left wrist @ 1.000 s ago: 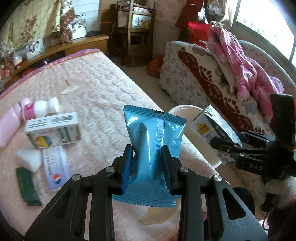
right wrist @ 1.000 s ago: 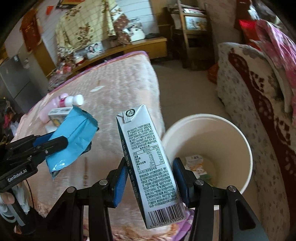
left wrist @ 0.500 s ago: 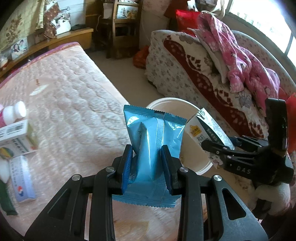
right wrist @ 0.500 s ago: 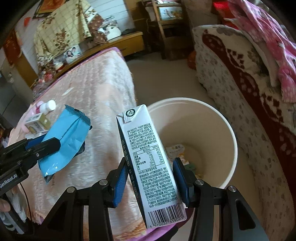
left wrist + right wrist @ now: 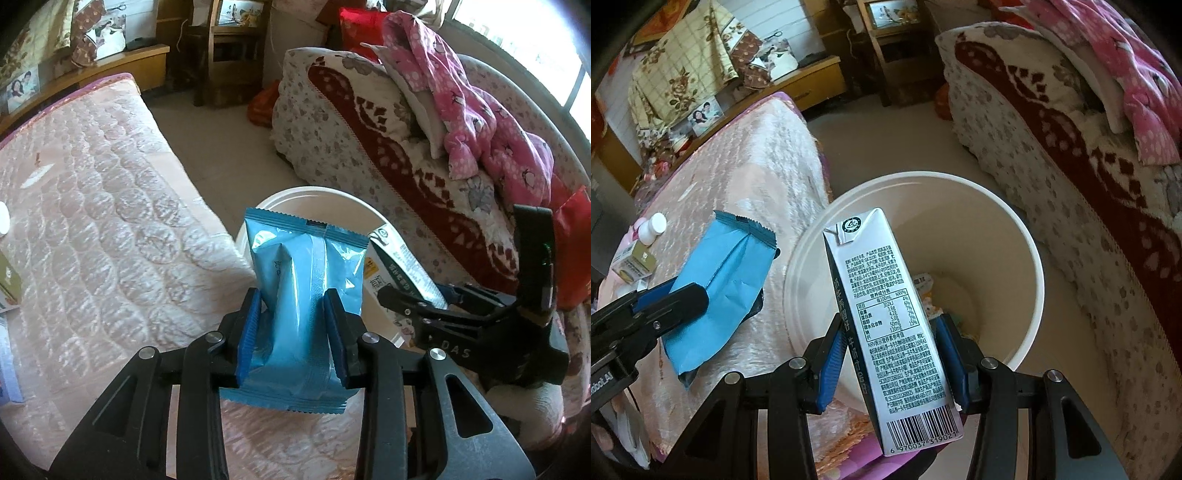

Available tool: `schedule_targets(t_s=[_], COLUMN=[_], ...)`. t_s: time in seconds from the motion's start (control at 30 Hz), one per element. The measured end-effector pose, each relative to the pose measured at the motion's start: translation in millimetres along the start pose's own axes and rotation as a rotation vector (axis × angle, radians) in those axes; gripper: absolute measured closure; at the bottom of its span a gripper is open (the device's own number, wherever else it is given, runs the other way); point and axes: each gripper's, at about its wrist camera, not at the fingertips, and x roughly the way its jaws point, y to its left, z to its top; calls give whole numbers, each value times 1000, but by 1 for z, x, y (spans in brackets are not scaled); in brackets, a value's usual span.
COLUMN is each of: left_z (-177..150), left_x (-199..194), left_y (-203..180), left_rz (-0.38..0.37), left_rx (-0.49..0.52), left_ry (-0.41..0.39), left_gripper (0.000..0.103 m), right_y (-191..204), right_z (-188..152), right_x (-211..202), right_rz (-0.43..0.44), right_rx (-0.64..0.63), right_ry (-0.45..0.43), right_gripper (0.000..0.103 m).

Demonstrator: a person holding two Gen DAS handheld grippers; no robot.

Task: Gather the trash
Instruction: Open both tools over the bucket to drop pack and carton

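A: Left gripper (image 5: 293,332)?

B: Jaws clamped on the blue snack wrapper (image 5: 306,295) at its lower half. Long axis runs fwd along the fingers, crimped end pointing away, twd the white trash bucket (image 5: 314,194). In the right wrist view the wrapper (image 5: 720,291) sits over the pink quilted bed (image 5: 757,166) edge, just left of the bucket rim (image 5: 1030,254).

A: Right gripper (image 5: 892,350)?

B: Jaws tight on the milk carton (image 5: 886,317), mid-body. Carton's long axis fwd & slightly tilted left, gable top out over the bucket mouth, barcode end nearest the cam. Seen from the left cam it comes in from the right, carton (image 5: 402,273) tip beside the wrapper.

A: Room around?

B: Bucket stands on the floor btw the bed and the floral sofa (image 5: 1071,184); mouth wide open, some scraps at the bottom. Pill bottle (image 5: 652,229) & small box (image 5: 633,262) far back on the bed.
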Motion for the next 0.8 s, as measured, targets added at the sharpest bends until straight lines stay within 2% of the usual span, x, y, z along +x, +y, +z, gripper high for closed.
schedule_targets(t_s=[0.13,0.2,0.23,0.8], left_z=[2,2,2,-8], left_x=[3,4,3,-18], left_y=[-2,-1,0,12], left_rz=[-15,-22,-26,14], left_rx=[-6,-9,-12,-16], left_ry=[2,2,0,-30], left_gripper=[64,47,45,45], right_y=[-5,-7,-7,13], right_z=[1,1,1,-2], right_x=[4,4,4,-8], right_rz=[-11,-22,-25,-11], right_rx=[18,21,22,-22], right_ry=[3,-2,-1,-5], right_gripper=[53,44,44,44])
